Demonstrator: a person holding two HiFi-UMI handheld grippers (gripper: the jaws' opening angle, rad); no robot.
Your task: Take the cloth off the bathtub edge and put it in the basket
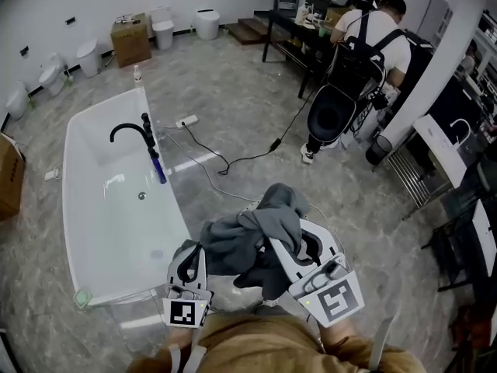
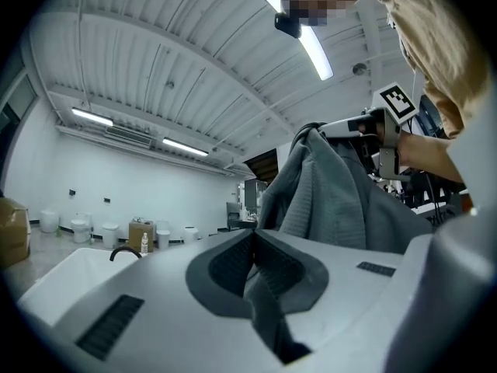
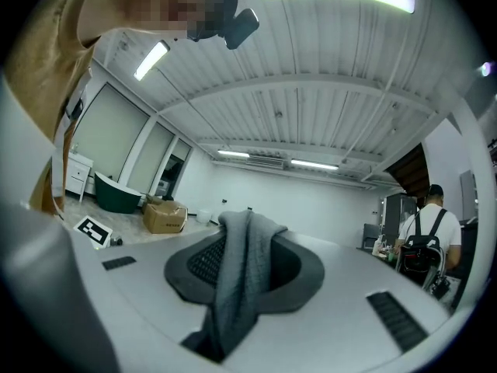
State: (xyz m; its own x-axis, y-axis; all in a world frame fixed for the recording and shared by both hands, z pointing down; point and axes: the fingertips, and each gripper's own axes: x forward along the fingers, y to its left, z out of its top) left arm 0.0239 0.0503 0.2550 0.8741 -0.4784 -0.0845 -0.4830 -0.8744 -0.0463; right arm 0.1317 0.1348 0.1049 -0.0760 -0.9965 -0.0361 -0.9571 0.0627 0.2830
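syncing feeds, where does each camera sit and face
Head view: on the person's head, steeply down at bathtub, left gripper, right gripper, cloth; tan top shows.
Left gripper view: along its jaws, shut on cloth, toward right gripper; tan sleeve shows.
Right gripper view: along its jaws, shut on cloth; tan top shows.
All share the cloth.

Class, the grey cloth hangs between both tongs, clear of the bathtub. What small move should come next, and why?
Probably keep both grips shut and turn to find the basket: the cloth is pinched in the left tongs and right tongs, already off the bathtub, and no basket shows plainly.
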